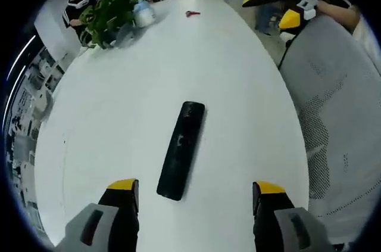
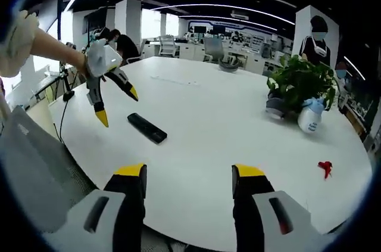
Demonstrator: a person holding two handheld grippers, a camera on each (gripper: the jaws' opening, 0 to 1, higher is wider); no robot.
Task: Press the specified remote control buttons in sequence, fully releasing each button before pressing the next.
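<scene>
Remote [image 1: 181,150]: flat on white worktop [image 1: 119,109], frame centre, between your left gripper [image 1: 197,194] fingers, untouched. Both grippers released; right gripper [image 2: 188,181] hovering at the worktop edge. Plant [image 2: 300,82]: upper right.

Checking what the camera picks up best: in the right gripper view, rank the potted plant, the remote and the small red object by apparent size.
1. Potted plant
2. Remote control
3. Red object
Differing distances make true sizes unsure.
</scene>
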